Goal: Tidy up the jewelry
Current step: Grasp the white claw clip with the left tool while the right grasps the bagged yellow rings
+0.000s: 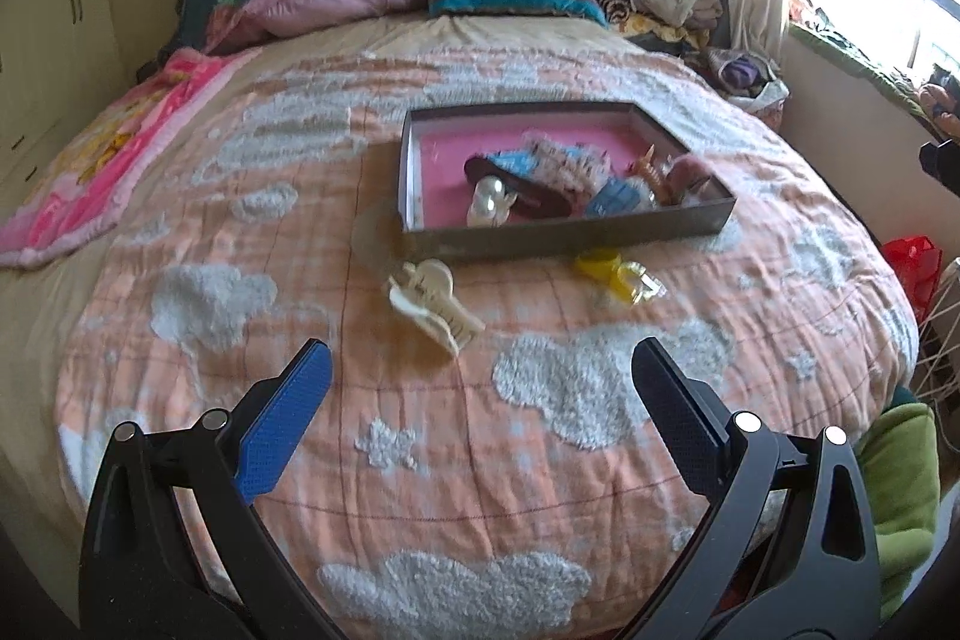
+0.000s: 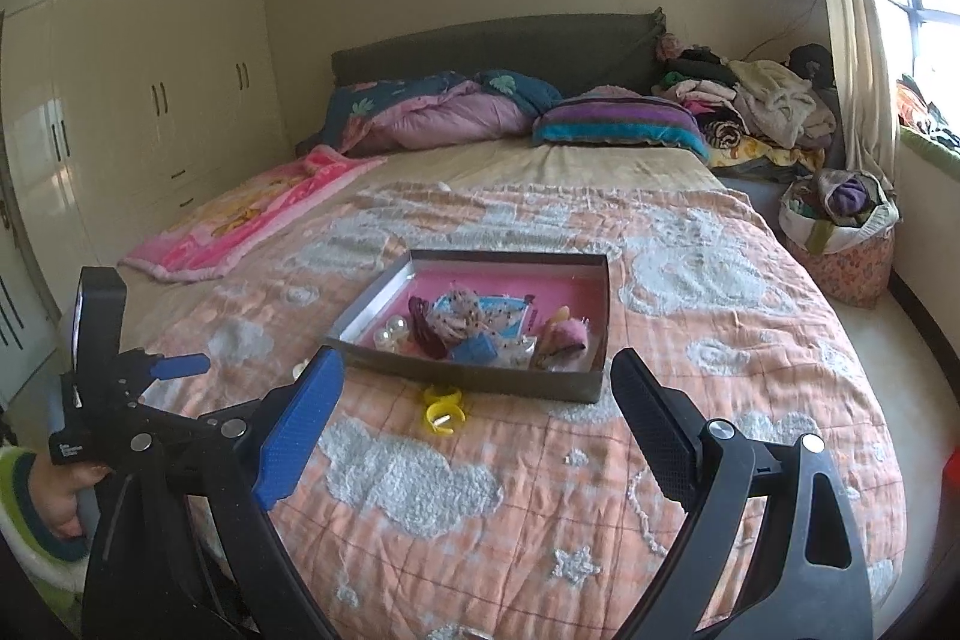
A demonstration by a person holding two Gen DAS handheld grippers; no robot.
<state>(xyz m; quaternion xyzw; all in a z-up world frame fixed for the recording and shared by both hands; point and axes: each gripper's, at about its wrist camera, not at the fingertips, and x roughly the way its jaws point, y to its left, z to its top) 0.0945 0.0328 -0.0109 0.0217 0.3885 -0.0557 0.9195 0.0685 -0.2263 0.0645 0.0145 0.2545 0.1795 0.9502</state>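
Bedroom, big bed under peach cloud-pattern quilt [image 1: 420, 460]. Shallow box [image 1: 570, 241] with pink lining mid-bed, already holding hair accessories and pearl piece [image 1: 489, 205]. Cream claw clip [image 1: 432, 304] and yellow ring-like piece [image 1: 618, 274] lie loose on quilt just in front of box. Left gripper [image 1: 480, 388] hovers short of claw clip, jaws spread wide, empty. Right gripper [image 2: 477, 403] likewise spread, empty, yellow piece between its fingers' line. Likely next: straddle clip across its narrow body, close gently, lift clear of quilt loops, drop inside box.
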